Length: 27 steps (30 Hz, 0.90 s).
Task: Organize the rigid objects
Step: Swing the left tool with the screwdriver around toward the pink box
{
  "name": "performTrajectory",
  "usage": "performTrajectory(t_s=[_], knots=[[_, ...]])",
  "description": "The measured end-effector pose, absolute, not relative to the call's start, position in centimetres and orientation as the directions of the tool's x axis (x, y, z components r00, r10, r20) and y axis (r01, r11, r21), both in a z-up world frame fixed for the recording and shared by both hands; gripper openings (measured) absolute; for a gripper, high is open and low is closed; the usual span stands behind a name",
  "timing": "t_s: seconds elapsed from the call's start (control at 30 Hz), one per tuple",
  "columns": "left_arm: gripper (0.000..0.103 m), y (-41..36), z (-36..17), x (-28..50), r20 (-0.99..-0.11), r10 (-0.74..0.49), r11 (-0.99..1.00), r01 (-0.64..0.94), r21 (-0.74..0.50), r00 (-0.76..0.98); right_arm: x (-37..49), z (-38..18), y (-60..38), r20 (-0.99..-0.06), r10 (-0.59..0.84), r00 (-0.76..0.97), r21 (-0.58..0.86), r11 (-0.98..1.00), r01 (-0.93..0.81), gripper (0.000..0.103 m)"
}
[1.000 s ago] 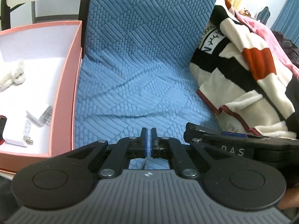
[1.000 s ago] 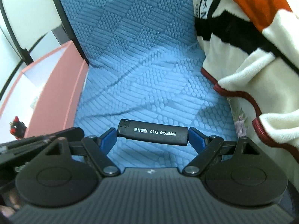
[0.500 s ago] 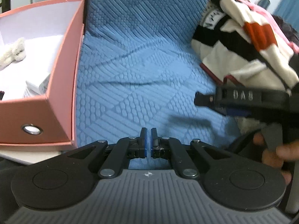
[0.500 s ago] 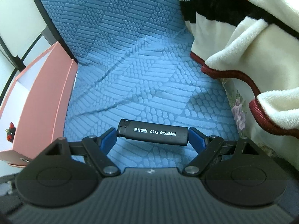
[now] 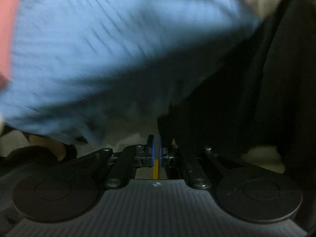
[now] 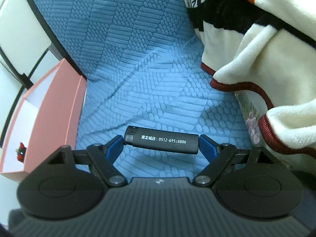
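My right gripper (image 6: 161, 145) is shut on a black lighter (image 6: 161, 142) with white print, held crosswise by its two ends above the blue quilted cover (image 6: 138, 69). The pink box (image 6: 51, 122) stands to the left, its inside white, with a small red and black item (image 6: 20, 151) in it. My left gripper (image 5: 155, 151) is shut and empty, low by the front edge of the blue cover (image 5: 118, 49). The left wrist view is blurred; a strip of the pink box (image 5: 7, 29) shows at its far left.
A cream, black and orange plush blanket (image 6: 266, 39) lies on the right of the cover. A black frame and white panel (image 6: 23, 29) run behind the box. In the left wrist view, something dark (image 5: 256, 98) fills the right side.
My left gripper has dropped down and back off the cover, and its view has blurred. My right gripper has lifted a little with the lighter still held.
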<state>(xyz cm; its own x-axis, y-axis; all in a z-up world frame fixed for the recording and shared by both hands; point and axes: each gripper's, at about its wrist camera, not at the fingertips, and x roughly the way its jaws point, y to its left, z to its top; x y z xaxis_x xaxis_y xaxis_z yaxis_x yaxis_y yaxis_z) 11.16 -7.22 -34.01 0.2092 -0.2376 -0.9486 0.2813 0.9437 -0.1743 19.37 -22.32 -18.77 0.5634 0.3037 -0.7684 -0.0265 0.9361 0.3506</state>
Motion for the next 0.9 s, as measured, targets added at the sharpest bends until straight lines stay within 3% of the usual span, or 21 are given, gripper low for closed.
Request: performTrajectory(t_s=[0.17, 0.27, 0.33, 0.43, 0.67, 0.9], knots=[[0.020, -8.2, -39.7, 11.7, -0.975, -0.222, 0.927, 0.313, -0.206, 0.017, 19.6, -18.2, -22.9, -0.746, 0.334, 0.576, 0.388, 0.921, -0.032, 0.086], [0.021, -8.2, -42.7, 13.1, -0.935, -0.314, 0.910, 0.226, -0.346, -0.167, 20.0, -17.9, -22.9, -0.739, 0.344, 0.579, 0.402, 0.915, -0.031, 0.086], [0.022, -8.4, -43.8, 13.9, -0.908, -0.370, 0.884, 0.225, -0.409, -0.196, 20.2, -17.7, -23.0, -0.732, 0.349, 0.585, 0.408, 0.912, -0.034, 0.086], [0.037, -9.8, -45.3, 14.1, -0.951, -0.277, 0.860, 0.404, -0.310, -0.141, 20.4, -17.6, -23.2, -0.727, 0.362, 0.584, 0.426, 0.904, -0.030, 0.086], [0.037, -10.2, -50.6, 12.7, -0.946, -0.248, 0.788, 0.525, -0.323, -0.209, 20.9, -17.6, -23.5, -0.722, 0.385, 0.575, 0.453, 0.891, -0.028, 0.086], [0.037, -9.3, -56.2, 11.0, -0.942, -0.245, 0.817, 0.475, -0.328, -0.229, 21.1, -17.7, -23.1, -0.723, 0.384, 0.574, 0.448, 0.893, -0.033, 0.086]])
